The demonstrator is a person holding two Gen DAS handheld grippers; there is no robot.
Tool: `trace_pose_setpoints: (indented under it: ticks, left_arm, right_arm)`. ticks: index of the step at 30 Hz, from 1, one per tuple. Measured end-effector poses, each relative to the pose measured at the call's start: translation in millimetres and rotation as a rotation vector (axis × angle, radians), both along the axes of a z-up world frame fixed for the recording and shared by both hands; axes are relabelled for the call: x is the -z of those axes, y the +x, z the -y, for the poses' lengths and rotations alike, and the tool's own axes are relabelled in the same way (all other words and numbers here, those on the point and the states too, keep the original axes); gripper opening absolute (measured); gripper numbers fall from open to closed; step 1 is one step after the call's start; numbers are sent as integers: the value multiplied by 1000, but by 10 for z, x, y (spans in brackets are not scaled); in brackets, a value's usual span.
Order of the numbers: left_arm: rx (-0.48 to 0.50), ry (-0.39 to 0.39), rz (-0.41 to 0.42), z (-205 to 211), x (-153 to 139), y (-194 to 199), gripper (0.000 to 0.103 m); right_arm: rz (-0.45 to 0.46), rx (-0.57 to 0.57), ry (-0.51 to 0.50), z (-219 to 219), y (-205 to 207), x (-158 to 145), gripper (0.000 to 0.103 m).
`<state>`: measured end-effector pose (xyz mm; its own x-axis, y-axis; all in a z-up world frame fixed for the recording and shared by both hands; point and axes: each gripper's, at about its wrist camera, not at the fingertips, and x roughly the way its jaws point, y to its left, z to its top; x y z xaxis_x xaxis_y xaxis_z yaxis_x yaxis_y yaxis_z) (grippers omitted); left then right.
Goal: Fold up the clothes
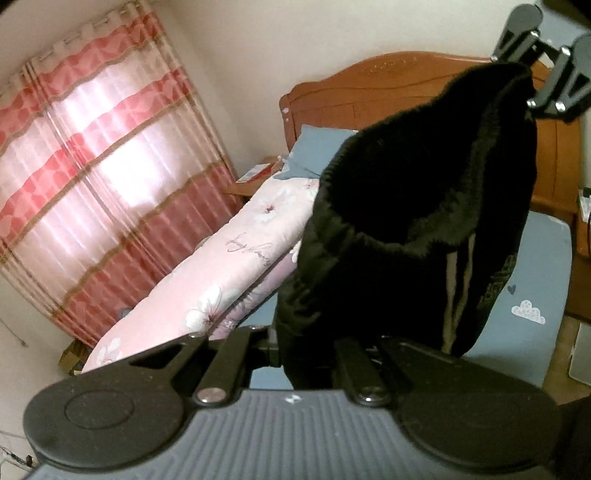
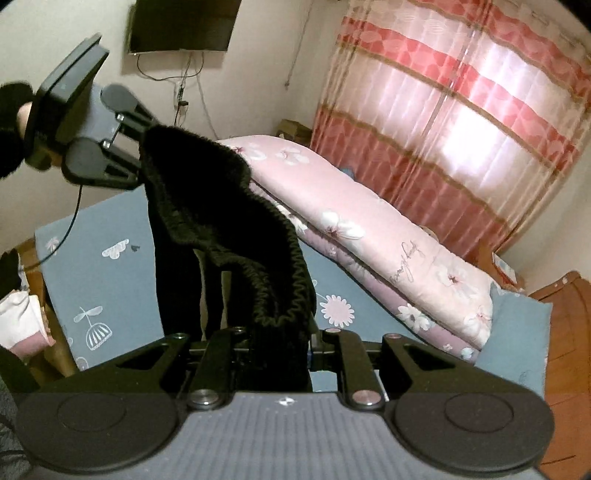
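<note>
Black pants (image 1: 424,221), elastic waistband up, hang in the air between the two grippers above the blue bedsheet (image 1: 528,280); legs drop out of sight behind the gripper bodies, so the hem and whether it touches the bed can't be made out. White side stripes show at about 5 o'clock of the fabric in the left wrist view, plus a dark logo too blurred to read. Left gripper (image 1: 306,354) is clenched on the waistband: cloth fills the slot, pads themselves are buried under it. Right gripper (image 2: 284,343) likewise grasps the ruffled waistband edge, jaws nearly together with fabric bunched between; fingertips hidden by the cloth. Each camera sees the other tool: right one at 1 o'clock in the left view, partly cut by the frame edge; left one at 10 o'clock in the right view, with a hand (image 2: 24,118) behind it mostly covered by a fuzzy black sleeve (image 2: 11,133). Outward: folded pink floral quilt (image 1: 229,258) lies along the bed's far side, blue pillow (image 1: 317,151) against the wooden headboard (image 1: 369,92). Red-and-white striped curtain (image 1: 92,166) is backlit and blown out. Dark wall-mounted screen (image 2: 181,26) at 11 o'clock in the right view, top cropped, cables dangling below. Pink-white cloth at 8 o'clock there, unidentifiable.
</note>
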<state>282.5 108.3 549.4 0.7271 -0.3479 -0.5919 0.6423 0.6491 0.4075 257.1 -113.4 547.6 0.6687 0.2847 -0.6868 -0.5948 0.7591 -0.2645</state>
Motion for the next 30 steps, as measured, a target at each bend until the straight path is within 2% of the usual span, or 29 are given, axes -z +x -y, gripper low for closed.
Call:
trace_pose_setpoints:
  ticks: [7, 12, 14, 16, 19, 25, 28, 30]
  left_arm:
    - [-14, -55, 88, -183, -494, -137, 2]
    - [-19, -84, 134, -248, -713, -212, 3]
    - [-13, -81, 127, -263, -796, -226, 3]
    - [-5, -67, 106, -274, -873, -247, 3]
    - [-6, -33, 84, -295, -955, -242, 3]
    - [-12, 2, 169, -273, -1237, -361, 4]
    - [-18, -16, 178, -277, -1225, -289, 4]
    - [-30, -31, 135, -286, -1110, -154, 4]
  right_arm:
    - [108, -16, -4, -119, -190, -381, 20]
    - [199, -14, 4, -183, -314, -671, 20]
    - [202, -26, 7, -213, -329, -773, 20]
    - [160, -23, 5, -223, -275, -848, 20]
    - [123, 13, -63, -266, -188, -934, 20]
    - [174, 7, -121, -420, -196, -1137, 20]
    - [166, 6, -82, -404, -126, -1081, 20]
    - [138, -2, -59, -395, -84, -986, 20]
